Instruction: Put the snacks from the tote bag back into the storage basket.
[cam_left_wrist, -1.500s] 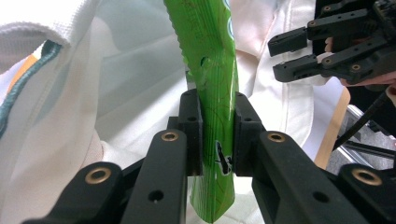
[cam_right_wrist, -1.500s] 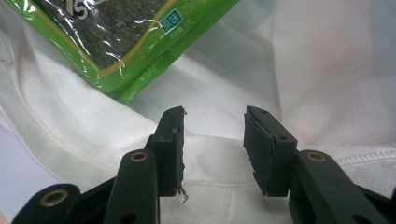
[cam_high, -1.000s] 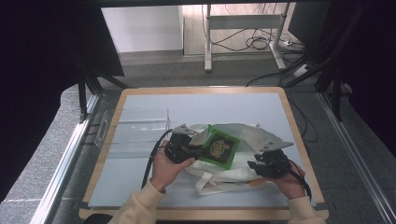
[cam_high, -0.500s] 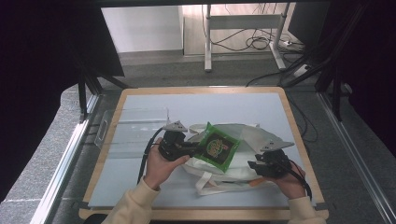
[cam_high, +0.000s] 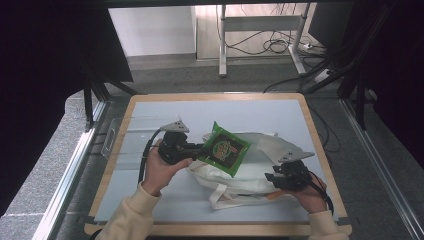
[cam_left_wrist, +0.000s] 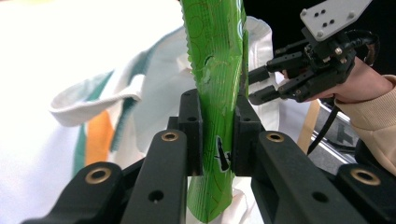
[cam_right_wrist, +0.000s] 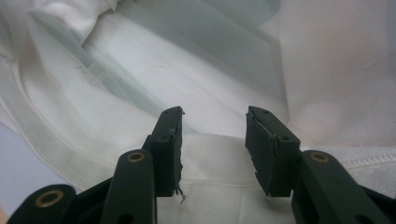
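A green snack packet (cam_high: 225, 150) hangs tilted above a white cloth bag (cam_high: 235, 182) in the middle of the table. My left gripper (cam_high: 199, 150) is shut on the packet's left edge. In the left gripper view the pads press the packet (cam_left_wrist: 217, 60) from both sides, with my left gripper (cam_left_wrist: 217, 133) close up. My right gripper (cam_high: 270, 177) rests at the bag's right side with its jaws open. In the right gripper view its jaws (cam_right_wrist: 214, 140) stand apart over the bag's white fabric (cam_right_wrist: 163, 70) and hem, pressing nothing. It also appears farther off as the right gripper (cam_left_wrist: 261, 86) in the left gripper view.
The bag lies on a pale blue mat (cam_high: 200, 110) inside a wooden table rim (cam_high: 310, 130). Its handles (cam_high: 225, 197) trail toward the front edge. Bare mat lies at the back and left. Beyond the table are a metal frame and floor cables (cam_high: 280, 45).
My left gripper has lifted the green packet up and to the left, away from the bag. The right gripper has stayed where it was on the bag.
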